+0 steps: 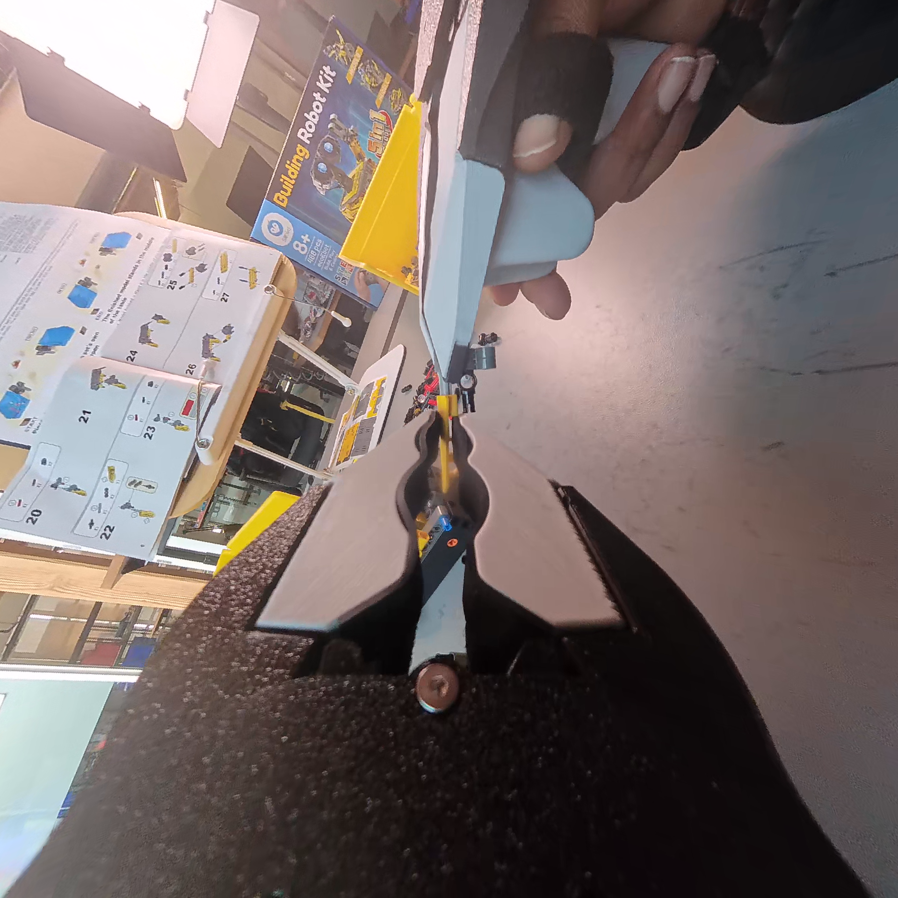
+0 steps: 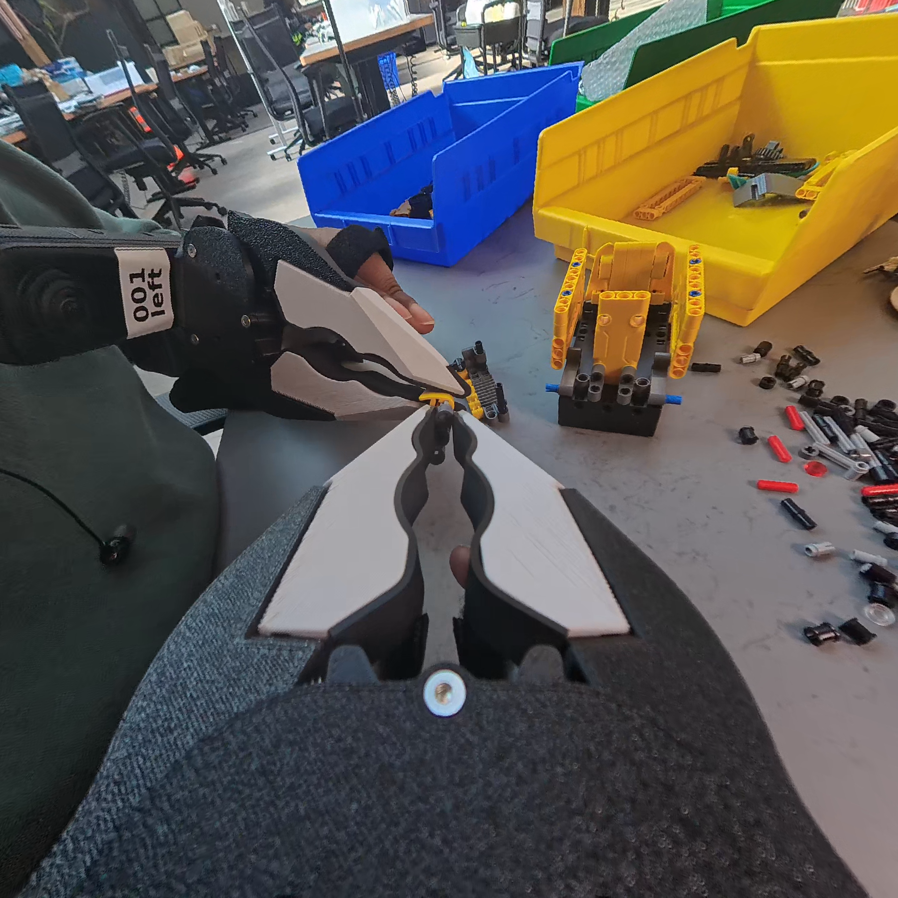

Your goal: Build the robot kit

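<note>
The right tool (image 2: 443,422), nearest, is clamped on a small black pin (image 2: 441,427) meeting the yellow piece (image 1: 444,447) gripped by the left tool (image 1: 443,440) above the bench (image 2: 631,510); best kept aligned and pressed gently.

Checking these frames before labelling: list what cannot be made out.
- Left wrist view: the small assembly in the left gripper is mostly hidden by its fingers.
- Right wrist view: the dark piece in the right gripper is too small to identify.
- Right wrist view: the blue bin's contents sit behind its wall.
</note>
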A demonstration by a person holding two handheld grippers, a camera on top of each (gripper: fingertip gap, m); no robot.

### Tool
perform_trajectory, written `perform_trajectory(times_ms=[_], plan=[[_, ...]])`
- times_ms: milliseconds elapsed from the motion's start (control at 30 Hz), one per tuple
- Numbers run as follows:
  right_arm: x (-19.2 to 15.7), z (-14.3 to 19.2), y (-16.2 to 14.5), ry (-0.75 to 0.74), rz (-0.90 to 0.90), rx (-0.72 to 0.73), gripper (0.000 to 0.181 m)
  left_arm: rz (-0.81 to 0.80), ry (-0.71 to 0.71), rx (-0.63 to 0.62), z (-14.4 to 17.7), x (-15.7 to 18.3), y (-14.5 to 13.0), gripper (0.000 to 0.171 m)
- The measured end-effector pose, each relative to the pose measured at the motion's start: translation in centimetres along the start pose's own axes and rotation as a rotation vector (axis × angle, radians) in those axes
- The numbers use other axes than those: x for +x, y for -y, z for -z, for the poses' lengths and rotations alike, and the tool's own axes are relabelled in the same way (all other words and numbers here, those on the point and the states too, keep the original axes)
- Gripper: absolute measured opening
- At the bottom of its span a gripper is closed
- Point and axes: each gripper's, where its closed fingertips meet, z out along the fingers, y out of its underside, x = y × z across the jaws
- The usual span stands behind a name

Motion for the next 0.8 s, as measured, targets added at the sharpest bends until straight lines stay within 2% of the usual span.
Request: perform_trajectory(times_ms=[800], plan=[[0.07, -0.32, -0.24, -0.001, -0.006, 0.011, 0.004, -0.003, -0.01, -0.011, -0.03, 0.23, -0.19, 0.0]])
